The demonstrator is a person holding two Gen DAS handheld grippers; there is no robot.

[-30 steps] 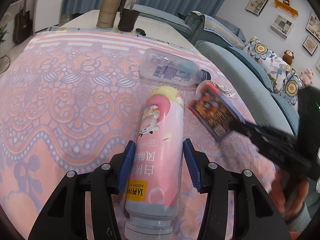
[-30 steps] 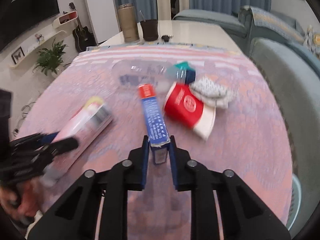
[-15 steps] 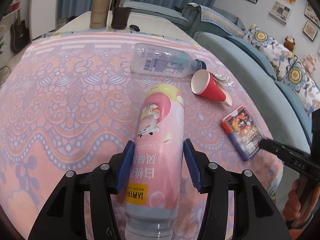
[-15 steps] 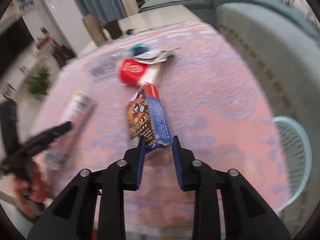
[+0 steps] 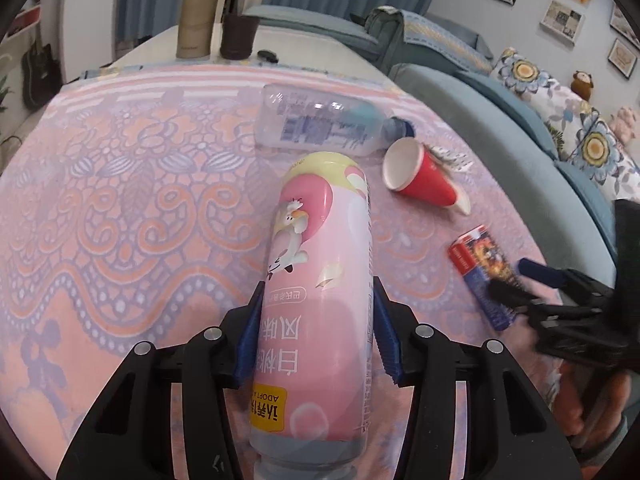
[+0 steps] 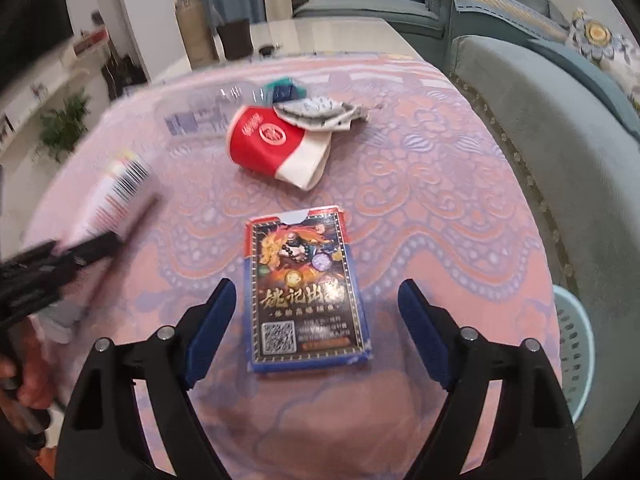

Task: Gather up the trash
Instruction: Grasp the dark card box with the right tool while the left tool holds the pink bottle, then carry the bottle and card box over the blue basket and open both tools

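Note:
My left gripper (image 5: 316, 320) is shut on a pink drink bottle (image 5: 320, 264) that lies lengthwise between its blue pads. My right gripper (image 6: 316, 320) is open, its fingers standing either side of a card box (image 6: 308, 292) that lies flat on the pink tablecloth (image 6: 440, 216). The card box also shows in the left wrist view (image 5: 482, 272), with the right gripper (image 5: 516, 280) at it. A red paper cup (image 6: 276, 144), a crumpled paper (image 6: 320, 112) and a clear plastic bottle (image 5: 320, 124) lie further back.
A light blue basket (image 6: 576, 352) stands off the table's right edge. A tan flask (image 5: 198, 16) and a dark cup (image 5: 238, 36) stand at the far end. A grey-blue sofa (image 6: 560, 120) runs along the right side.
My right gripper has opened and let go of the card box, which now lies flat on the cloth. My left gripper still holds the pink bottle.

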